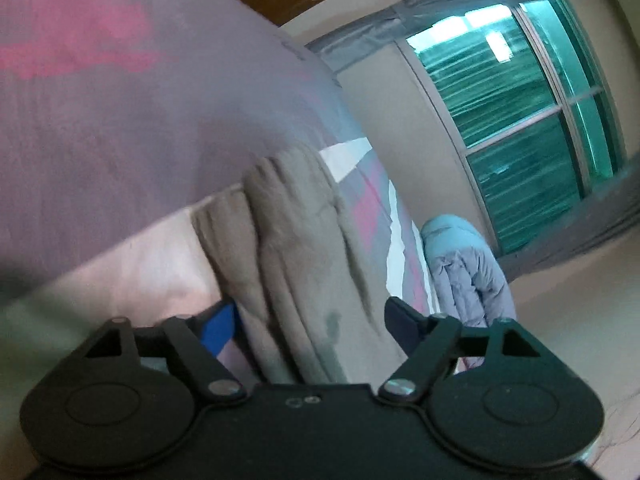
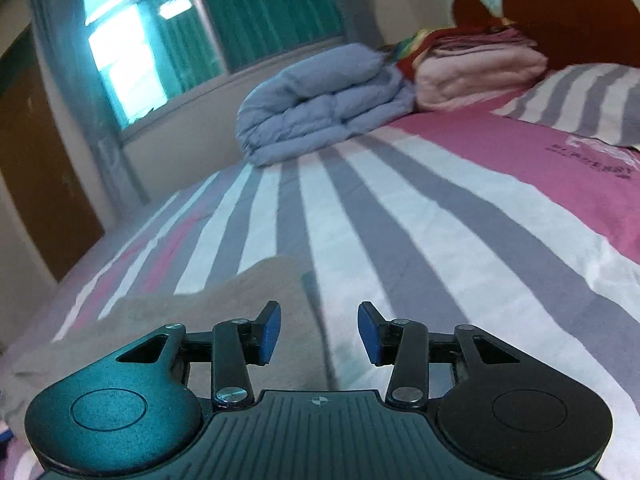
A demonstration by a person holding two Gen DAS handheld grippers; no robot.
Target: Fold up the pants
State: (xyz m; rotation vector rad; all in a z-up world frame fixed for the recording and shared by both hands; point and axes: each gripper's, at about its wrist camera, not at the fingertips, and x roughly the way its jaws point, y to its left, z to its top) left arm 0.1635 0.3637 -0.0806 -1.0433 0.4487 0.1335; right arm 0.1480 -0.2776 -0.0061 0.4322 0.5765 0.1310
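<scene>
The beige pants (image 1: 296, 264) lie bunched in long folds on the striped bed cover (image 1: 372, 208). My left gripper (image 1: 312, 322) is rolled to one side, and the bunched cloth runs between its jaws. The jaws stand apart, with a gap showing beside the right finger (image 1: 404, 322), so the pads do not press. In the right wrist view the pants (image 2: 192, 312) spread flat at the lower left. Their edge runs under my right gripper (image 2: 319, 334), which is open with its blue pads (image 2: 269, 332) clear of the cloth.
A folded blue duvet (image 2: 320, 104) and a stack of pink blankets (image 2: 476, 72) sit at the far side of the bed cover (image 2: 440, 216), by a wooden headboard (image 2: 568, 12). A striped pillow (image 2: 580, 96) lies at the right. A window (image 2: 208, 28) is behind.
</scene>
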